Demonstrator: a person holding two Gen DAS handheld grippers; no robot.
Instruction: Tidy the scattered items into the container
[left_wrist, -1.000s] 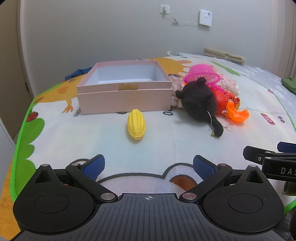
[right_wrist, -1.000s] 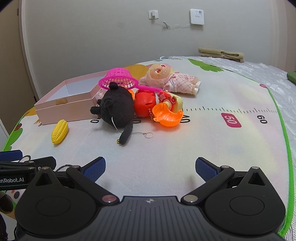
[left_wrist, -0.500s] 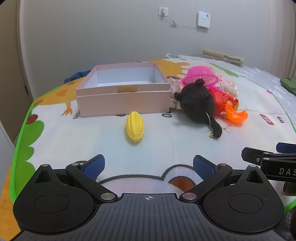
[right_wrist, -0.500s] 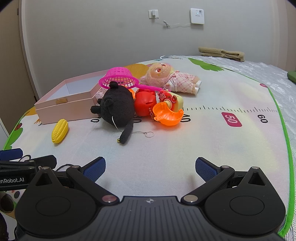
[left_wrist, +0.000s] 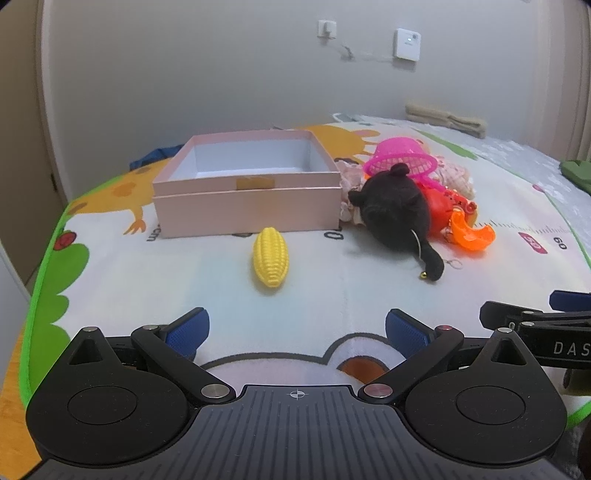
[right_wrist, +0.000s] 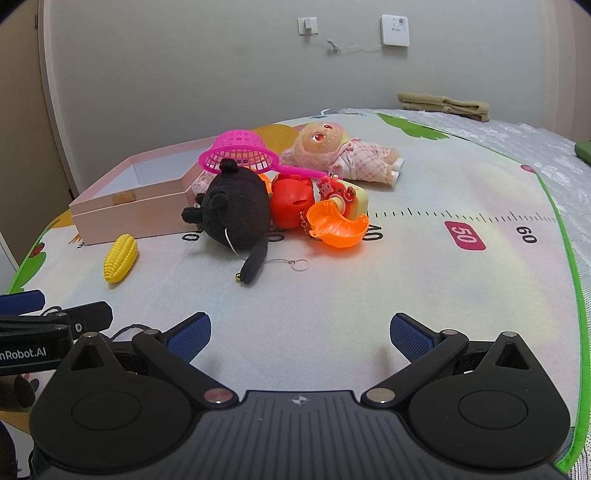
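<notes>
Play mat (left_wrist: 332, 288): my left gripper (left_wrist: 295, 328) and right gripper (right_wrist: 301, 332) both spread wide, empty. Corn (left_wrist: 270, 261) just before pink box (left_wrist: 246, 212) (nothing visible inside); toy pile (right_wrist: 295, 195) at its right.

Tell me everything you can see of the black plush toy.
The black plush toy looks knitted or fuzzy, with round ears and a tail-like limb reaching forward, a small bell and a thin wire loop with a ring at its end. It lies on the play mat, beside the pink box, against the red-orange toy, under the pink net.
</notes>
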